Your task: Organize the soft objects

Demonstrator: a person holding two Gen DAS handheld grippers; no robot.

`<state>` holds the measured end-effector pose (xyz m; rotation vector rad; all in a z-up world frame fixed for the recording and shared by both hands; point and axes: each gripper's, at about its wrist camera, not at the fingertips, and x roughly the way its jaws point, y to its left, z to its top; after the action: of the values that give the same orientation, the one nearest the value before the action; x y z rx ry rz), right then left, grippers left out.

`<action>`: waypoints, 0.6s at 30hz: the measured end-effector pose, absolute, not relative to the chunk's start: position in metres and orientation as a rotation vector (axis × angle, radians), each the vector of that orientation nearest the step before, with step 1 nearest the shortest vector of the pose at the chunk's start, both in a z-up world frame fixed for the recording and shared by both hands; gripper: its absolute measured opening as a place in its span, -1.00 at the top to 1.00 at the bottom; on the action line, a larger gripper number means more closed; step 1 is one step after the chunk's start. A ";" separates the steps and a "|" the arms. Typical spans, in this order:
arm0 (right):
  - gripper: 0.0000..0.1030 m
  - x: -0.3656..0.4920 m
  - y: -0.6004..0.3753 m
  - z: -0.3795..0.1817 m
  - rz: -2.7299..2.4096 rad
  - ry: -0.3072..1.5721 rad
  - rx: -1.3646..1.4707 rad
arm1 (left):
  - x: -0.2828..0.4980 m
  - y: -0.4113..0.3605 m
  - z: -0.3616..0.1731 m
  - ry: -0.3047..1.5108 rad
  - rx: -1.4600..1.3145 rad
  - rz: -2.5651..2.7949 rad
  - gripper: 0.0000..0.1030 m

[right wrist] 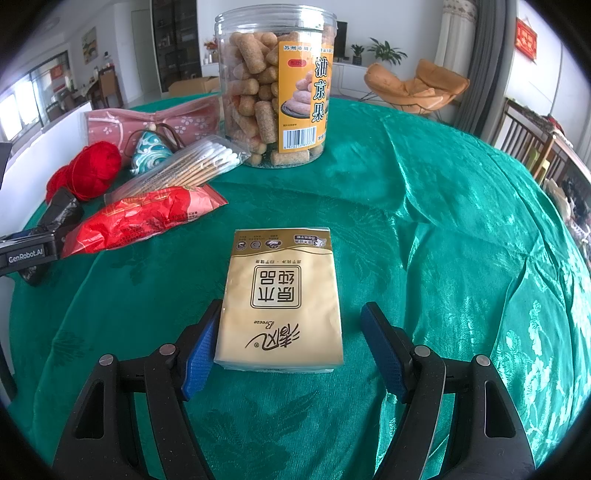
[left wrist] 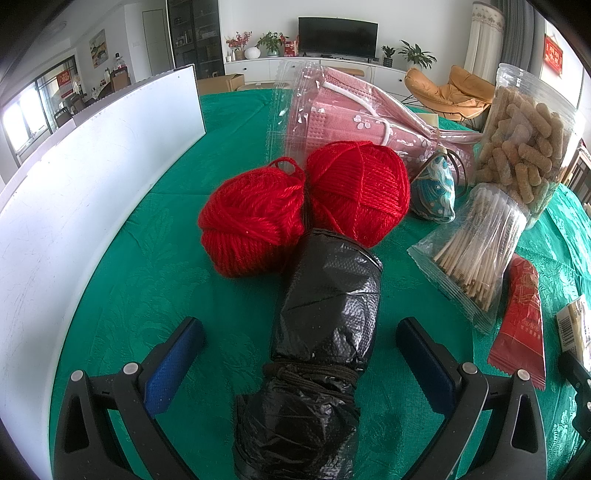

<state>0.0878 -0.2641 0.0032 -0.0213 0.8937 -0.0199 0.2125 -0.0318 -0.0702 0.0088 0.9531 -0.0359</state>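
Honestly, tissue pack [right wrist: 280, 302] looks light and squishy; right gripper [right wrist: 284, 347] spread wide around it, grab the long sides, red snack packet [right wrist: 144, 219] at 10 o'clock.

Left gripper [left wrist: 299, 354] is also released, straddling the black bag roll [left wrist: 325, 325].

Right gripper [right wrist: 288, 345] spread wide around tissue pack [right wrist: 280, 302], left pad touching it, green tablecloth [right wrist: 424, 221], snack jar [right wrist: 275, 85] behind

Home living room. Flat-screen TV [left wrist: 338, 36] on long white sideboard [left wrist: 295, 68], potted plants [left wrist: 417, 55] and red flowers [left wrist: 239, 40] alongside. Orange lounge chair [left wrist: 448, 92] near curtains [left wrist: 484, 40]. Dark glass cabinet [left wrist: 195, 35], framed picture [left wrist: 96, 47] on wall. Counter under green patterned cloth [right wrist: 424, 206], wooden dining chair [right wrist: 528, 144] beside it.
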 end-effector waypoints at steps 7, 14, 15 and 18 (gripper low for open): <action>-0.49 0.087 -0.264 0.004 -0.018 0.894 -0.018 | 0.212 -0.032 -0.070 0.953 0.009 -0.036 -1.00; -0.53 0.088 -0.266 0.004 -0.009 0.900 -0.002 | 0.212 -0.032 -0.070 0.953 0.009 -0.035 -1.00; -0.60 0.089 -0.267 0.003 -0.002 0.908 0.000 | 0.212 -0.032 -0.070 0.953 0.008 -0.036 -1.00; -0.64 0.092 -0.267 0.003 0.023 0.926 0.000 | 0.215 -0.031 -0.070 0.972 0.026 -0.068 -1.00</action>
<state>0.0922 -0.2674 0.0028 -0.0002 0.9265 0.0232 0.2147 -0.0310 -0.0703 0.0263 0.9722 -0.0678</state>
